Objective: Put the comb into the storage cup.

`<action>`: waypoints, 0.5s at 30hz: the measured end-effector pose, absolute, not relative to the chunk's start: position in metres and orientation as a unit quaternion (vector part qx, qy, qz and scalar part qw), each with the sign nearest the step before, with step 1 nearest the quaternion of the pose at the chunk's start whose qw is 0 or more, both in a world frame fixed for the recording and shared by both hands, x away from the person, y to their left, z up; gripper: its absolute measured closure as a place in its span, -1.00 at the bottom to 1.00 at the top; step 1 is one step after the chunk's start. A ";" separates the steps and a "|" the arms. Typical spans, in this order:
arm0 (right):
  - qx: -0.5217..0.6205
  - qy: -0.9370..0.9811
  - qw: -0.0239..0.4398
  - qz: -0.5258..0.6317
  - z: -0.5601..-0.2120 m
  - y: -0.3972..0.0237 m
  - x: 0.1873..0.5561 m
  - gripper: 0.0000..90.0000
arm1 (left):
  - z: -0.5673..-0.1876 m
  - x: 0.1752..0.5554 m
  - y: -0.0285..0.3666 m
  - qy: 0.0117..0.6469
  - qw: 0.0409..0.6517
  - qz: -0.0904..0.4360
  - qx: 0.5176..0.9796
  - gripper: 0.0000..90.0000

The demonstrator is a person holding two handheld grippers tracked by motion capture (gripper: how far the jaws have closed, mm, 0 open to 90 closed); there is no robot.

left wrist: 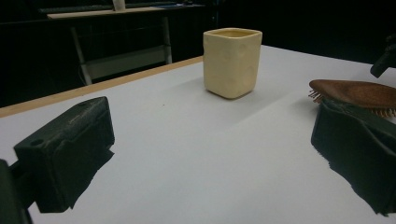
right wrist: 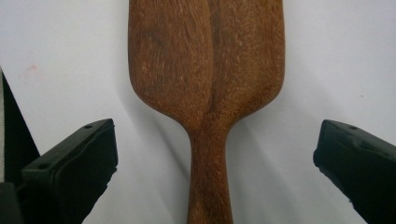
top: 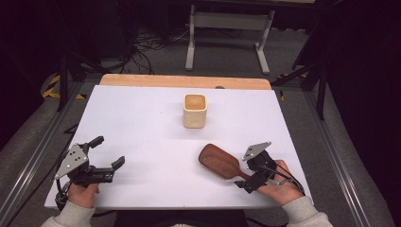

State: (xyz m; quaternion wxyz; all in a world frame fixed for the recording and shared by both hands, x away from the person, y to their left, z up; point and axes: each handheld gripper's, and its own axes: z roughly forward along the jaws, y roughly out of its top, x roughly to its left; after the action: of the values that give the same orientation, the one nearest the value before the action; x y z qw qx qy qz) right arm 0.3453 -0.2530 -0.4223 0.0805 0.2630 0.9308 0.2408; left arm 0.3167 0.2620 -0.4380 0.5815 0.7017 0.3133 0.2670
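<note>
A square-sided cream cup [top: 195,110] with a dimpled, matte wall stands alone at mid-table, well apart from my hands, on the smooth white table [top: 142,123] edged with pale wood at the far side. The wooden hairbrush [top: 218,161] — dark, grained, paddle-shaped — lies bristles down near the right front edge. My right gripper [top: 252,172] is spread wide, its jaws either side of the handle, not touching. My left gripper [top: 108,152] — also spread — holds nothing.

The hairbrush [top: 220,161] is showing grained, matt brown wood; the cream cup [top: 195,110] is looking smooth, possibly ceramic; the white bench [top: 142,123] is appearing matt.
</note>
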 end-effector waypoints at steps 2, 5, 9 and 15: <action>0.262 0.932 0.081 0.237 -0.426 -0.251 0.346 -0.99 | -0.438 0.317 0.262 0.313 0.581 0.267 0.702 -0.99; 0.258 0.934 0.082 0.232 -0.430 -0.248 0.346 -0.92 | -0.438 0.317 0.262 0.312 0.582 0.268 0.702 -0.99; 0.259 0.935 0.083 0.226 -0.433 -0.246 0.346 -0.77 | -0.438 0.317 0.262 0.312 0.583 0.266 0.701 -1.00; 0.267 0.937 0.077 0.211 -0.436 -0.245 0.347 -0.31 | -0.435 0.316 0.262 0.300 0.592 0.252 0.704 -1.00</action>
State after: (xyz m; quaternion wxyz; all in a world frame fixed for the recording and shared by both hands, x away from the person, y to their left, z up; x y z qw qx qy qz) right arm 0.3467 -0.2446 -0.4363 0.0773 0.2667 0.9373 0.2107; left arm 0.3157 0.2622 -0.4353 0.5925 0.7039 0.2997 0.2524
